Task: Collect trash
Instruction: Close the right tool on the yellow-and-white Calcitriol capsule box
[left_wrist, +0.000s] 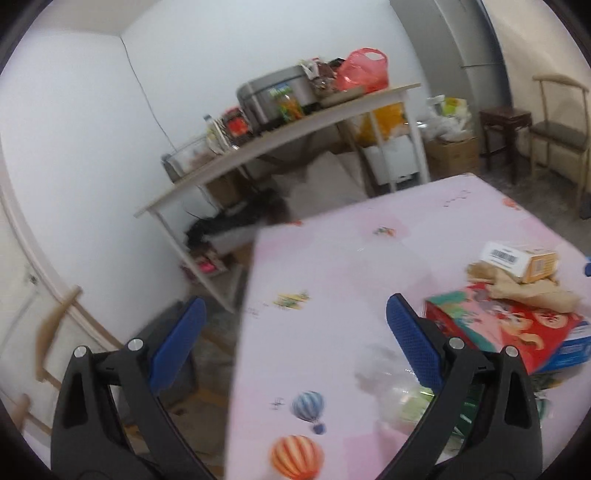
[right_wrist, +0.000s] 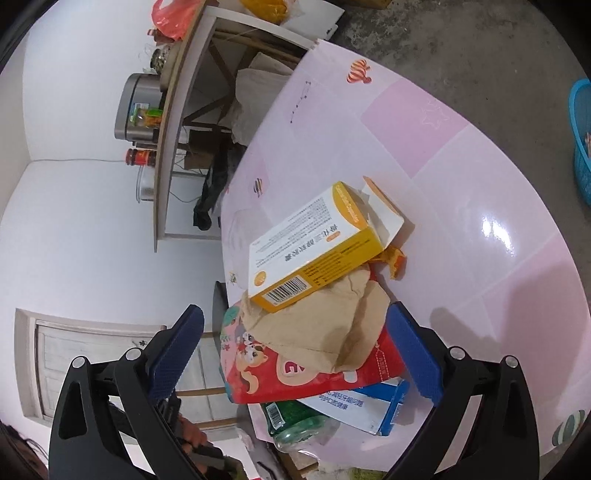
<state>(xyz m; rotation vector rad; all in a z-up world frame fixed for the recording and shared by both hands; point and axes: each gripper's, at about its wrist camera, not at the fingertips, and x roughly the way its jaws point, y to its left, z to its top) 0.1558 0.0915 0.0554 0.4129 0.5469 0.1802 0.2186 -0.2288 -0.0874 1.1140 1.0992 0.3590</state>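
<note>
Both grippers spread, empty: right gripper (right_wrist: 295, 354) over trash pile; left gripper (left_wrist: 295, 339) beside it. Take yellow box (right_wrist: 314, 243) atop brown paper (right_wrist: 321, 325) first, squeeze lightly.

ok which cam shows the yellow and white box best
The right wrist view. There the yellow and white box sits near the middle, sharp, with its barcode, printed side and open flap visible, resting on crumpled brown paper. In the left wrist view the box is small, blurred and near the right edge.
</note>
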